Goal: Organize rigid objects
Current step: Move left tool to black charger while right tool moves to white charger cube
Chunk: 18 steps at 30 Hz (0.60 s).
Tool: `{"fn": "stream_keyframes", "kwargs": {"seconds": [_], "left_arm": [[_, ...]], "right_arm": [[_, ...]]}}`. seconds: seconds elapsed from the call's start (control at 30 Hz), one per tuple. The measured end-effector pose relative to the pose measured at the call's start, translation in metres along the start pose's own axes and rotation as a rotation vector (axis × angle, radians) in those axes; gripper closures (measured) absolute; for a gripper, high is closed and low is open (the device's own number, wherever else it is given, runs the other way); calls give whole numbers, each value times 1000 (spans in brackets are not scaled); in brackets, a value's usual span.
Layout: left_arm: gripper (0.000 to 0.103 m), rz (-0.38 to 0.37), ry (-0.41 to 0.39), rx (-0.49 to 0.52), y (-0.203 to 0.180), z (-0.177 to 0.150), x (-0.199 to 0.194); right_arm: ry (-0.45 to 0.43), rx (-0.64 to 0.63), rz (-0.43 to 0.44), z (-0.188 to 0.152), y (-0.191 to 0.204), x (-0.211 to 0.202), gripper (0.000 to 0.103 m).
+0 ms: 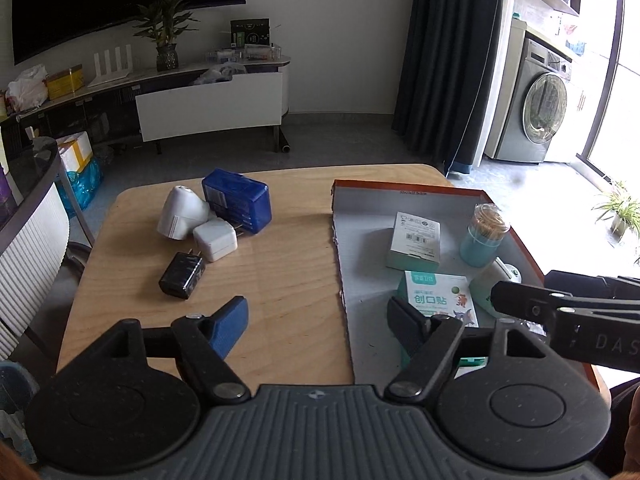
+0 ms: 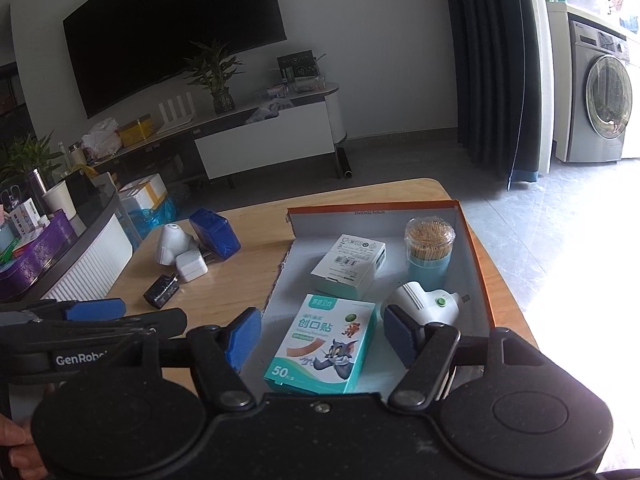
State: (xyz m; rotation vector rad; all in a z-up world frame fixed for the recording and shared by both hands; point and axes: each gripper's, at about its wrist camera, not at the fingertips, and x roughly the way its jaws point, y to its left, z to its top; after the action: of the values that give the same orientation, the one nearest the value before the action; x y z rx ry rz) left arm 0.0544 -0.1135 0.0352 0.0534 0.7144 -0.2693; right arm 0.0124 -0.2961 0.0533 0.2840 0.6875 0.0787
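An orange-rimmed cardboard tray [image 2: 372, 207] holds a teal bandage box [image 2: 324, 344], a white barcode box [image 2: 350, 264], a toothpick jar [image 2: 430, 256] and a white plug with a green button [image 2: 424, 304]. My right gripper [image 2: 322, 336] is open; the bandage box lies between its fingers with a gap at each pad. Left of the tray on the wooden table [image 1: 280, 264] lie a blue box [image 1: 236, 200], a white cone-shaped device [image 1: 182, 212], a white charger [image 1: 216, 238] and a black charger [image 1: 182, 276]. My left gripper [image 1: 318, 326] is open over the tray's left edge, holding nothing.
A low side table [image 2: 80, 240] with a purple tin and cups stands left of the wooden table. The floor drops away past the table's far and right edges. A TV console [image 1: 208, 104] lines the back wall and a washing machine [image 1: 536, 116] stands at the right.
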Motion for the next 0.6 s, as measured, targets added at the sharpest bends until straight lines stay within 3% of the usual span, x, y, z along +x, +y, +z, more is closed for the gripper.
{"fn": "stream_keyframes", "kwargs": {"seconds": [0.6], "left_arm": [[25,66,8,-59,46,1,6]], "right_arm": [[37,-83,73,7,47,28,22]]}}
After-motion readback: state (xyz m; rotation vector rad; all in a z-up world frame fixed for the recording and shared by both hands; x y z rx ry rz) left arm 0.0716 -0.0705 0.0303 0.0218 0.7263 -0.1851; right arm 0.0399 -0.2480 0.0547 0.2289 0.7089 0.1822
